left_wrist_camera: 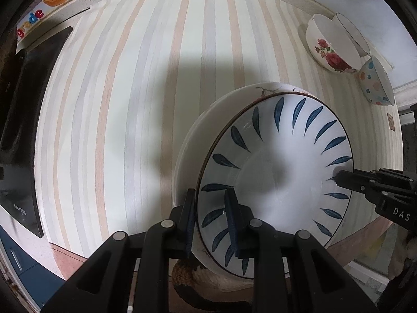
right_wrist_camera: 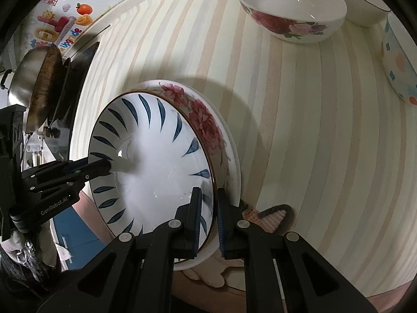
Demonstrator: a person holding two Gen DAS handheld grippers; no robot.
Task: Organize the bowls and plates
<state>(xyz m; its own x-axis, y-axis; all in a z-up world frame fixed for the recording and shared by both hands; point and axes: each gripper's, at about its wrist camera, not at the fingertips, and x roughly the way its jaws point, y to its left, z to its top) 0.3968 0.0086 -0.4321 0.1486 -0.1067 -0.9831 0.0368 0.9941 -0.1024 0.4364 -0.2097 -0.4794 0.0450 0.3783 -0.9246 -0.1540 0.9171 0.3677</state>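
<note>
A: Left to right, please. What sits at the far left?

B: A dark stove panel [left_wrist_camera: 23, 120], with a steel wok [right_wrist_camera: 34, 83] on it in the right wrist view. Not involved. The striped worktop [left_wrist_camera: 130, 91] runs right from there.

A: Left gripper?

B: The left gripper [left_wrist_camera: 211, 219] has its jaws closed on the near-left rim of the blue-leaf plate [left_wrist_camera: 276, 177], one jaw under the rim and one on the inner face. A rim pinch suits it; the plate is too wide to span.

A: Where is that plate?

B: Nested in the rose plate [right_wrist_camera: 208, 127], at the near edge of the worktop and partly overhanging it. Whether it is fully seated or a little raised, I cannot tell. A white rim below the rose plate may be a third plate; unclear.

A: Right gripper?

B: The right gripper [right_wrist_camera: 209, 216] has its jaws closed over the opposite rim of the blue-leaf plate; whether the outer jaw also takes in the rose plate's edge, I cannot tell. Judgement: opposed grips keep a slick plate level, and the stack looks formed or nearly so.

A: Further right?

B: Three bowls at the far right, close together: the rose bowl [left_wrist_camera: 331, 49], a plain white bowl [left_wrist_camera: 351, 34] behind it and a dotted bowl [left_wrist_camera: 375, 83] nearer. Judgement: not yet nested. Risk: overhanging plates could tip.
</note>
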